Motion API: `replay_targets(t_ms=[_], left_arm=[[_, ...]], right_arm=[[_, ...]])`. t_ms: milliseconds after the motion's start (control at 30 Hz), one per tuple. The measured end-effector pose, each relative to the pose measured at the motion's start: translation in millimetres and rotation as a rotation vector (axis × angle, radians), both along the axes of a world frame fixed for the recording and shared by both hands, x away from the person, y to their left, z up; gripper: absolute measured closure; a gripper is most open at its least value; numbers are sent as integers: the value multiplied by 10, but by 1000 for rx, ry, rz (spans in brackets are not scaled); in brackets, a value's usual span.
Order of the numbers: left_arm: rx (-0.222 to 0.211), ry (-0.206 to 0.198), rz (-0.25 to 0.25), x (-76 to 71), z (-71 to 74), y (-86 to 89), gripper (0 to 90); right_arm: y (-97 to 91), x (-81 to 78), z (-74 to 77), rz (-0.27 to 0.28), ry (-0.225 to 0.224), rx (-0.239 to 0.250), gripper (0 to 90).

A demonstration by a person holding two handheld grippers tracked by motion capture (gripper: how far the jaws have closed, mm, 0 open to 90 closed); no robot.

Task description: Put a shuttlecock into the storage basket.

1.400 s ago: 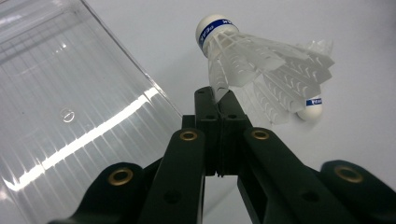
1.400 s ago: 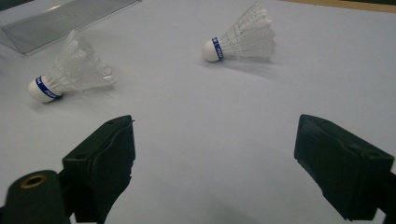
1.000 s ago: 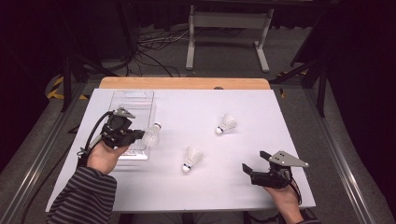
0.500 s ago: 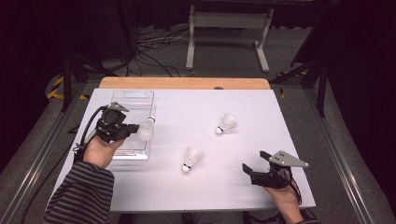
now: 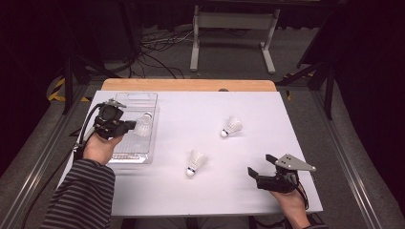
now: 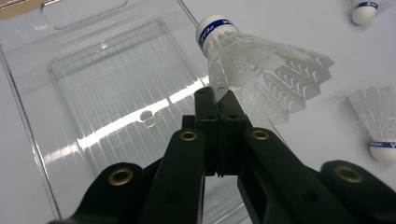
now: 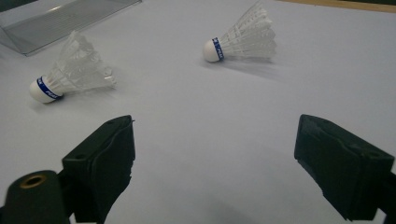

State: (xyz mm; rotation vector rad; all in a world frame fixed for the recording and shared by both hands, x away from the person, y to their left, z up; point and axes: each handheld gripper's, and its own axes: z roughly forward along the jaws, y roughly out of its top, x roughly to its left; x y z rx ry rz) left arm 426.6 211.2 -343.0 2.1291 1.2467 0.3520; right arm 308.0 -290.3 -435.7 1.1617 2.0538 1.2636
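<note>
My left gripper (image 5: 128,126) (image 6: 219,100) is shut on the feather skirt of a white shuttlecock (image 5: 142,126) (image 6: 254,65) with a blue-banded cork. It holds the shuttlecock over the right edge of a clear plastic tray (image 5: 134,102) (image 6: 107,79) at the table's left. Two more shuttlecocks lie on the white table: one near the middle (image 5: 195,162) (image 7: 70,70), one farther right (image 5: 231,127) (image 7: 245,39). My right gripper (image 5: 255,174) (image 7: 215,158) rests open near the front right edge, nothing between its jaws.
The white table top (image 5: 205,109) ends in a wooden strip (image 5: 191,85) at the far edge. Cables and a metal stand (image 5: 229,33) lie on the dark floor beyond. A striped sleeve (image 5: 81,195) comes in at the lower left.
The left gripper has carried the shuttlecock to the left and a little farther away, from beside the tray to over its right edge. The right gripper has stayed still.
</note>
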Motion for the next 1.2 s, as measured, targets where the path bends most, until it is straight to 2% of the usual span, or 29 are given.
replay_targets(t_ms=[367, 600, 633, 800, 833, 867, 900, 933, 1200], left_arm=[[24, 26, 45, 196, -103, 69, 898], [21, 47, 66, 281, -154, 75, 898], [33, 48, 70, 315, -172, 70, 898], [40, 56, 77, 368, -192, 62, 898], [73, 54, 80, 392, -217, 41, 898], [73, 54, 80, 392, -217, 41, 898], [95, 58, 77, 413, -238, 30, 898], [100, 57, 76, 426, -248, 31, 898], [95, 72, 84, 507, -310, 16, 898]], right_arm=[[-2, 4, -2, 1, 0, 0, 130], [-2, 6, -3, 3, 1, 1, 130], [-2, 6, -4, 3, 2, 1, 130], [-3, 7, -4, 3, 2, 2, 130], [-3, 7, -4, 3, 2, 2, 130], [-3, 7, -4, 3, 2, 2, 130], [-3, 7, -4, 3, 1, 2, 130], [-4, 6, -3, 1, 2, 1, 130], [-2, 10, -6, 2, 5, 1, 130]])
